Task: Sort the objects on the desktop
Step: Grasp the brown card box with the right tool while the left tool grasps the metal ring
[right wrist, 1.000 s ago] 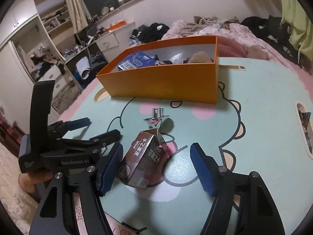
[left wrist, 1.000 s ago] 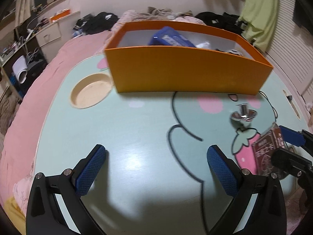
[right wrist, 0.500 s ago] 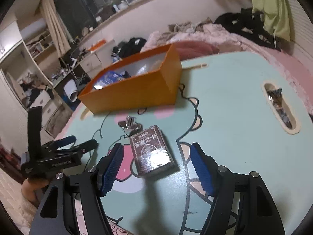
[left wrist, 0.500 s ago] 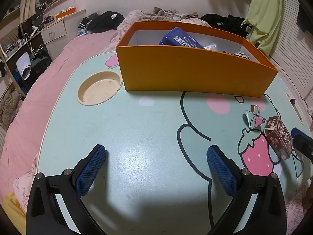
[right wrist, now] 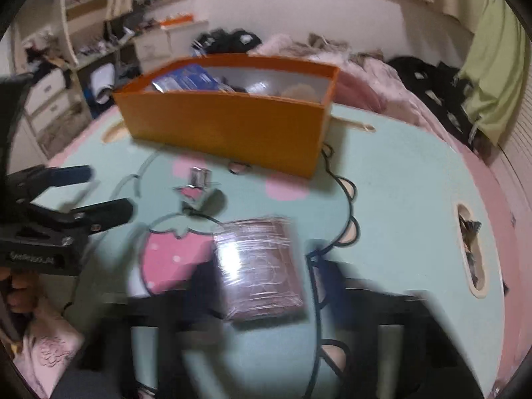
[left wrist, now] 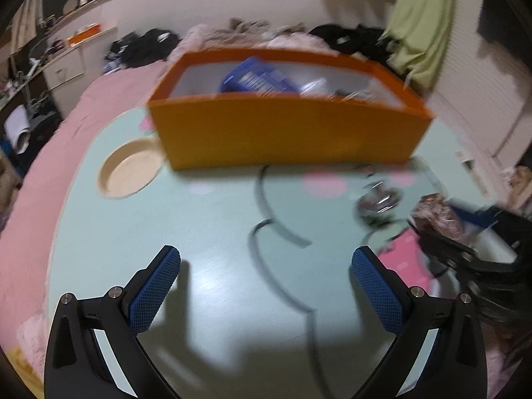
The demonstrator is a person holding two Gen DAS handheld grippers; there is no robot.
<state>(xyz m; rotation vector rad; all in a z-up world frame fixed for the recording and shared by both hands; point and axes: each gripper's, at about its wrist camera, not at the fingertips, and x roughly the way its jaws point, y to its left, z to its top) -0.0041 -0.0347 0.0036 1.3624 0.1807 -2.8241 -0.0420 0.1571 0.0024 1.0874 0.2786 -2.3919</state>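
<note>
Two grippers are in play, and only the right one has changed. My right gripper (right wrist: 262, 286) has just been closing: its jaws, wide on either side of the small brown film-wrapped carton (right wrist: 257, 266) a moment ago, now stand narrow against the carton's two flanks. Motion blur smears the blue pads, so I judge them pressed on the carton but cannot confirm firm contact. The carton lies directly between the jaws, on the mint-green cartoon-printed tabletop (right wrist: 399, 199), just right of the pink strawberry print. Ahead and slightly left of that gripper stands the small shiny metal clip-like piece (right wrist: 196, 188), untouched. Farther ahead sits the long orange open-topped cardboard box (right wrist: 226, 129), with a blue packet (right wrist: 186, 81) and other items already inside.

My left gripper (left wrist: 266, 296) hangs with its jaws wide and nothing between them, over bare tabletop; the round recessed cup holder (left wrist: 131, 173) lies ahead to its left.

I take the closing as the grasp step beginning: the carton should go next into the orange box, and the metal piece remains to be sorted afterwards. A glossy wrap may slip.
</note>
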